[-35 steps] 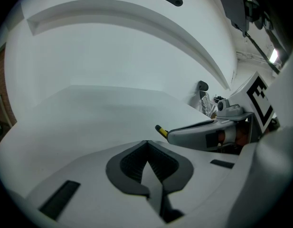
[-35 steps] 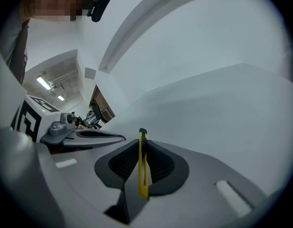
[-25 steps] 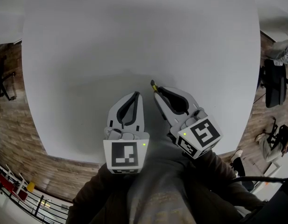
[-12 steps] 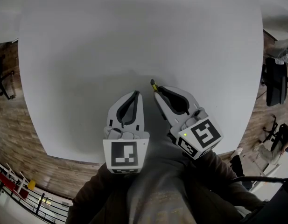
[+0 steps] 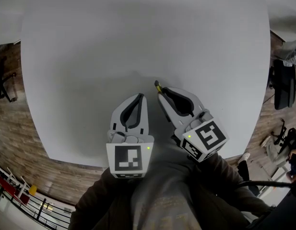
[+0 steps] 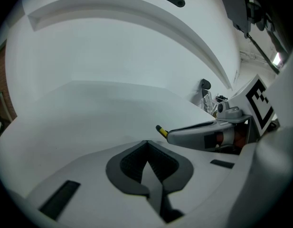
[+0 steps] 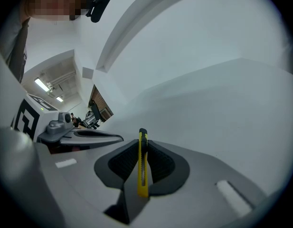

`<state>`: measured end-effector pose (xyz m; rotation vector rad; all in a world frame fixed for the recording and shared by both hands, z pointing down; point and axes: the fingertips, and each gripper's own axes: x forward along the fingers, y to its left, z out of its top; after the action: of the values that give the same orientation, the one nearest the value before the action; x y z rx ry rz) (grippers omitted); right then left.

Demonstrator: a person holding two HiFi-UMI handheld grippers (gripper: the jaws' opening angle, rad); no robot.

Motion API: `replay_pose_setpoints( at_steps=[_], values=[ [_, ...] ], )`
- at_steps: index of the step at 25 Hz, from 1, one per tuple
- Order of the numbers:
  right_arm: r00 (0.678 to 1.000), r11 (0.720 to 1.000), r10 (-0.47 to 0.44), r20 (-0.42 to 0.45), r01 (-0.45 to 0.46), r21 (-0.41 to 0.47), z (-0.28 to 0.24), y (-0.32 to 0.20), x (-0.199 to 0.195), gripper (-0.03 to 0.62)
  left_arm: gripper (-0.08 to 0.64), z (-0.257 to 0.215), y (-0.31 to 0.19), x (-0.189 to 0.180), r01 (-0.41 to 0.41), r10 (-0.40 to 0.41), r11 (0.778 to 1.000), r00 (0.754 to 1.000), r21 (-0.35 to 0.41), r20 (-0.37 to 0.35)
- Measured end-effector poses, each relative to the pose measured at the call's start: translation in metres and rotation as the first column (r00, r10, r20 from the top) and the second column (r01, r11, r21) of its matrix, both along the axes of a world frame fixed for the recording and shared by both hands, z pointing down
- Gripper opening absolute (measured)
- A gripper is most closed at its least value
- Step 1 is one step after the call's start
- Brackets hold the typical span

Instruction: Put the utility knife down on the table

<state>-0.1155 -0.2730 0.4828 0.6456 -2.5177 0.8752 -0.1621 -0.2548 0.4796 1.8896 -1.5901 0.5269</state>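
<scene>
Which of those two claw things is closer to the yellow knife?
Right. The right gripper is shut on the knife, which stands edgewise between its jaws. The left gripper is alongside, to the knife's left, shut on nothing.

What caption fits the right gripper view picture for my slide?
The right gripper pinches a yellow utility knife over the white table.
</scene>
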Motion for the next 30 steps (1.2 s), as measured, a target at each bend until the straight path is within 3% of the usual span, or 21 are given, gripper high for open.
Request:
replay_pose_setpoints(
  at_steps=[5,30],
  values=[
    [1.0,1.0,0.003,0.009,-0.003,0.012,-0.005,-0.001,-0.001,0.06,0.003,-0.005,0.004,-0.003,0.031,-0.031,0.999,1.0,0.024,-0.001],
    [0.999,0.998,-0.037,0.02,0.036,0.059,-0.029,0.02,-0.017,0.061,0.003,-0.039,0.026,-0.012,0.034,-0.036,0.997,0.999,0.069,0.034]
  ],
)
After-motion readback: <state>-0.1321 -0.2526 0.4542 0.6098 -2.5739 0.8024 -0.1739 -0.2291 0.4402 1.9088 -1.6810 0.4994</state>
